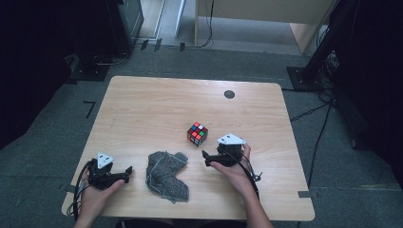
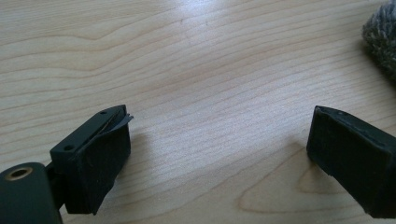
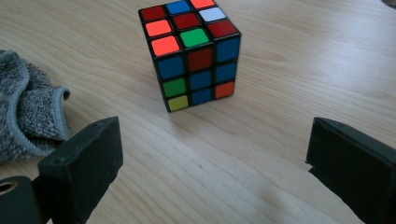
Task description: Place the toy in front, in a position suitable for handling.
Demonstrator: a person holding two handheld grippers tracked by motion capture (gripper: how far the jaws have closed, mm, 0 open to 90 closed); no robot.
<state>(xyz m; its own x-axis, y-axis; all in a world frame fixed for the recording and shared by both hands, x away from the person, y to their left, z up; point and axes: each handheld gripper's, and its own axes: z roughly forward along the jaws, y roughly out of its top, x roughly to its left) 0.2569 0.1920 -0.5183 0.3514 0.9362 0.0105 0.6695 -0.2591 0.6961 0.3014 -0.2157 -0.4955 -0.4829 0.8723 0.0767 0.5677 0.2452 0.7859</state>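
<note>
Nearest the high view's camera, at the table's front edge, a person's two hands each hold a gripper. At the left, the left gripper (image 1: pixel 127 170) rests low over the wooden table (image 1: pixel 142 109) and points toward the grey cloth (image 1: pixel 166 175). In its own view its jaws stand wide apart with only bare wood between them, and a corner of the cloth (image 2: pixel 382 42) shows at the upper right edge.

The crumpled, fuzzy grey cloth, with a stitched hem, lies between the two hands, just beside the left gripper's tips.

Further right, the right gripper (image 1: pixel 205 157) points leftward and away from the person, with the puzzle cube (image 1: pixel 197 133) near, just beyond its tips and not touching them. In the right gripper view its jaws are spread wide and grip nothing; the cube (image 3: pixel 194 56) stands ahead of them on the wood, roughly centred between the two jaws, with the cloth (image 3: pixel 28 121) to the left jaw's side.

The cube is scrambled, black-framed, with red, orange, green, blue, white and yellow stickers. No brand, label or writing can be read anywhere.

A small dark round disc (image 1: pixel 229 94) sits in the table top near the far edge.
</note>
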